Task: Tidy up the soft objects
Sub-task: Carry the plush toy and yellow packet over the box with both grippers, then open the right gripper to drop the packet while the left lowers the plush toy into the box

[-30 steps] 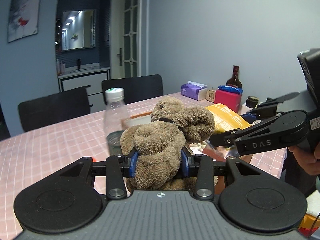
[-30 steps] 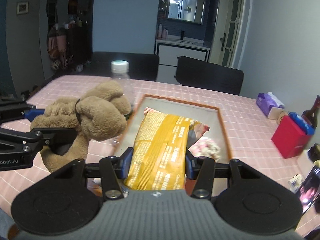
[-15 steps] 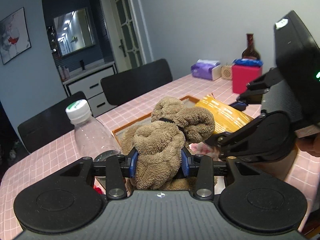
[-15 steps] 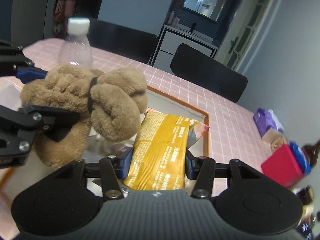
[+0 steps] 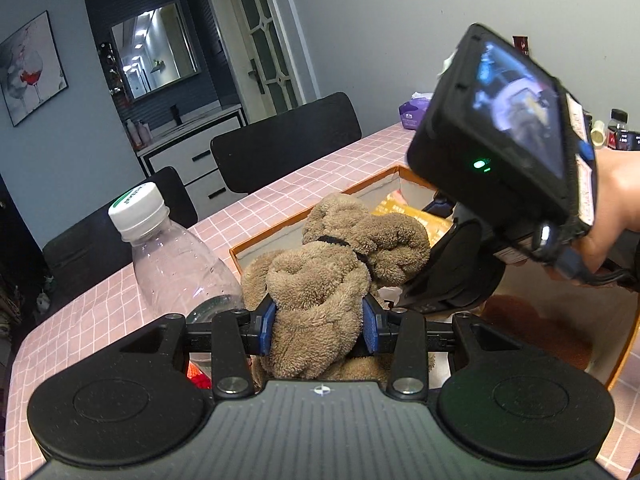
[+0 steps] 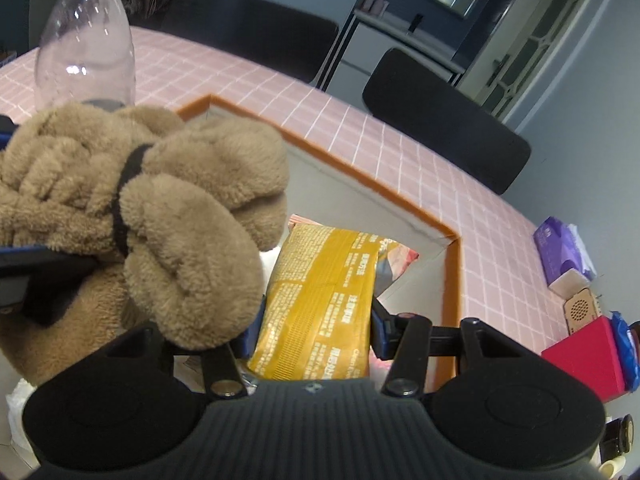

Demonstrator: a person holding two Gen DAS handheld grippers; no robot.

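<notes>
A: How far along — is anything in the box [image 6: 362, 178] yet?

B: Nearly; both loads hang over it above the pink desk [image 6: 404, 152], and something pale already lies on its floor, too hidden to name

A: The bigger one?

B: The brown plush toy [image 5: 320, 280], clamped between the left gripper [image 5: 319, 328] fingers, just over the near corner

A: And the other?

B: The yellow snack bag [image 6: 320, 304] — pinched by the right gripper [image 6: 316, 320], pointing into the box. I'd judge only lowering and release remain

A: The bottle [image 5: 176, 256]?

B: Hard plastic, just beside the box

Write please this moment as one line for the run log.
left gripper: shut on plush toy | right gripper: shut on yellow snack bag | both over orange-rimmed box
</notes>
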